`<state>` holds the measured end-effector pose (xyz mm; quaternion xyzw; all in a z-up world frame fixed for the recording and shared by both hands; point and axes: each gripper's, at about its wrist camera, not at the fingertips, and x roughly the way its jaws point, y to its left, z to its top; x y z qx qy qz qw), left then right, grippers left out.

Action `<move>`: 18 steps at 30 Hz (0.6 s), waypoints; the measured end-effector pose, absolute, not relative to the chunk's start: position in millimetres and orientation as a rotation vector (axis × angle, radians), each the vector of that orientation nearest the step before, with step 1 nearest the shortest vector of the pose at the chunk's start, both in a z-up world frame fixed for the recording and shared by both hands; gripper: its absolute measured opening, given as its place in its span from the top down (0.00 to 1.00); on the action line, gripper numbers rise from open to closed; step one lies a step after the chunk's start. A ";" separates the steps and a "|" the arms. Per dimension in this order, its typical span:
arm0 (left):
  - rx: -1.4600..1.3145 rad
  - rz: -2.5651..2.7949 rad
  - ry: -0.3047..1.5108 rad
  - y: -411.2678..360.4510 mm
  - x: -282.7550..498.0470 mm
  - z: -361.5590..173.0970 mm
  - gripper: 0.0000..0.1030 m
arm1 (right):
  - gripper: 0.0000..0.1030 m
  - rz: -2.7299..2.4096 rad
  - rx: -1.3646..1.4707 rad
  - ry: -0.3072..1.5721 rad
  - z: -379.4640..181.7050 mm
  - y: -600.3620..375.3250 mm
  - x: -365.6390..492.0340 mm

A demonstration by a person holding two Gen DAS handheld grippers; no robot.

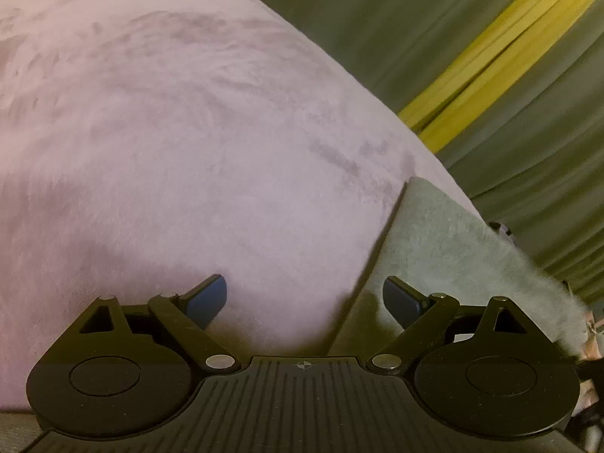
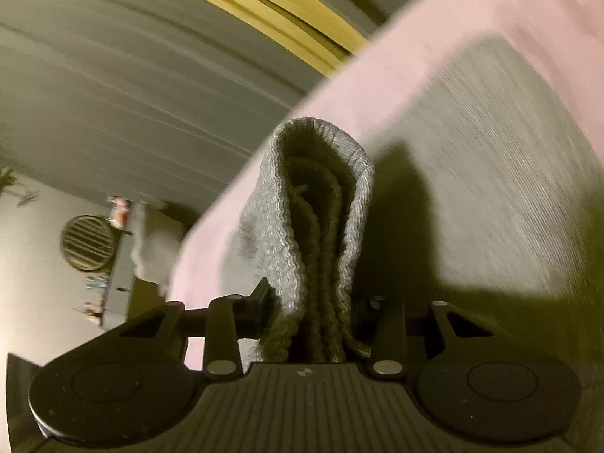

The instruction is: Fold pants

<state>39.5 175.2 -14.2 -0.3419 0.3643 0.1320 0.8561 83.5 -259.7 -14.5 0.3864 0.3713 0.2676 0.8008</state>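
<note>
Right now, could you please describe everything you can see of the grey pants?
The grey pants are ribbed knit fabric. A bunched ribbed hem, folded into several layers, stands pinched in the right gripper. The rest lies flat on the pink fleece blanket, one corner reaching just before the open left gripper, untouched by it.
</note>
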 end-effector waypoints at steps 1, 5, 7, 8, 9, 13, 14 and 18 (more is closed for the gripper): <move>-0.716 0.279 0.767 175.0 39.7 -14.2 0.08 | 0.64 0.591 0.833 0.772 -4.8 -262.2 82.7; -0.716 0.284 0.769 174.6 39.2 -14.2 0.09 | 0.64 0.634 0.841 0.696 28.2 -269.4 76.0; -0.714 0.286 0.771 174.5 39.2 -14.4 0.09 | 0.64 0.641 0.847 0.670 38.1 -273.8 72.6; -0.713 0.287 0.772 174.3 39.1 -14.4 0.09 | 0.64 0.638 0.853 0.665 41.8 -277.1 70.6; -0.711 0.287 0.773 174.2 39.3 -14.5 0.09 | 0.64 0.636 0.859 0.655 45.0 -278.0 69.7; -0.703 0.287 0.777 173.8 41.0 -14.6 0.09 | 0.64 0.615 0.882 0.627 49.3 -297.4 60.2; -0.699 0.287 0.778 173.5 41.4 -14.5 0.09 | 0.64 0.606 0.886 0.623 49.2 -294.4 59.0; -0.686 0.284 0.779 172.6 40.6 -14.2 0.09 | 0.64 0.556 0.897 0.626 43.6 -301.2 50.0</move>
